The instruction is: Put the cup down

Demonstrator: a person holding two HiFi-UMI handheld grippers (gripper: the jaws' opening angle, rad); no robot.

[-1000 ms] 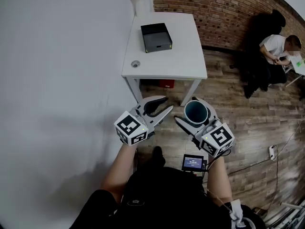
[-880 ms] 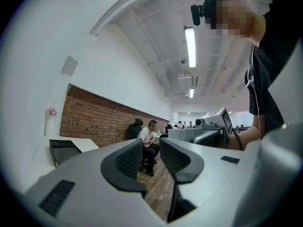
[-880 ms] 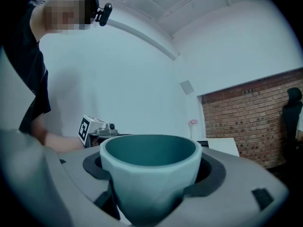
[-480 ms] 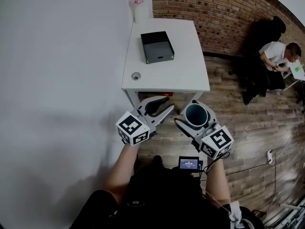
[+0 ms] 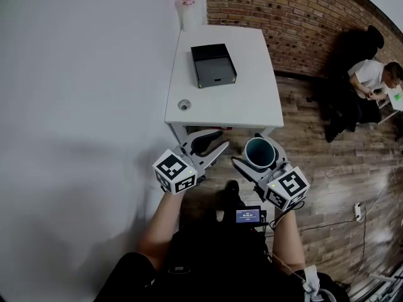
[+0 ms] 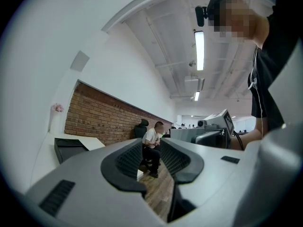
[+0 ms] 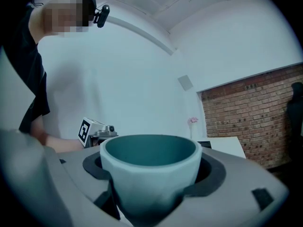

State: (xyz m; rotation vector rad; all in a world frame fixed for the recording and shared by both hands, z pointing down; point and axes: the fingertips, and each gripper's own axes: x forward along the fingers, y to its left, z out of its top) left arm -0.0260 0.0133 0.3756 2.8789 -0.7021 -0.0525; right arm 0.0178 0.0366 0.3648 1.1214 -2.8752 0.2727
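Note:
A teal cup (image 5: 259,151) stands upright between the jaws of my right gripper (image 5: 250,148), which is shut on its sides. The cup is in the air over the wooden floor, just short of the white table's (image 5: 252,102) near edge. Seen from the right gripper view, the cup (image 7: 150,171) fills the space between the jaws and is empty inside. My left gripper (image 5: 221,139) hovers beside it to the left. Its jaws stand slightly apart with nothing between them (image 6: 152,148).
On the table lie a black open box (image 5: 214,65), a small round object (image 5: 184,105) and a vase of pink flowers (image 5: 188,11) by the white wall. A brick wall stands behind. A seated person (image 5: 371,83) is at the far right, and a cable with a socket (image 5: 360,211) lies on the floor.
The table has come closer to both grippers in the head view. The right gripper keeps its hold on the cup, and the left jaws stay as they were.

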